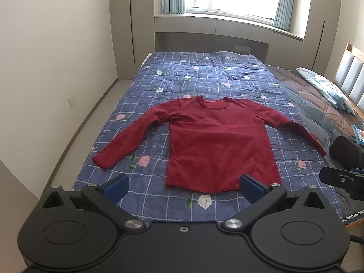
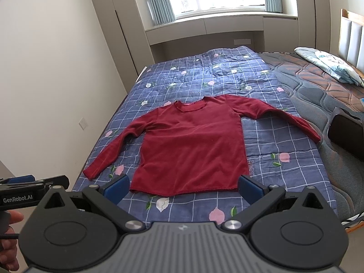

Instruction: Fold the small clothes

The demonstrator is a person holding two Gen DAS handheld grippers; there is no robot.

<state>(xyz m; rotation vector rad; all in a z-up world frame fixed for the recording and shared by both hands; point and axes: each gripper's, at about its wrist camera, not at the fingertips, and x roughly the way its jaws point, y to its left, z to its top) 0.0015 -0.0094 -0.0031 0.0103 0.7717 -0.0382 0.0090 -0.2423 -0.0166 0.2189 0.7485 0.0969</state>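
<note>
Your red long-sleeved shirt (image 1: pixel 218 143) lies flat and face up on the blue checked quilt (image 1: pixel 204 75) of the bed, collar toward the window and hem toward you, so its long axis runs straight away from both tools. Both sleeves are spread out and angled down toward the hem, one to each side.

Your left tool (image 1: pixel 183 187) is held above the near edge of the bed with its jaws spread wide and nothing between them; the hem sits just ahead of its blue pads. Your right tool (image 2: pixel 183 187) is likewise wide apart and empty, with the hem lying between and just beyond its fingertips.

Neither tool touches the cloth, so folding does not appear to have begun. The sleeve on your left ends nearer your left tool, and the other sleeve reaches out toward the quilt's right edge, nearer your right tool. A sensible first move is probably to take a sleeve with the tool on its own side and bring it across the body.
</note>
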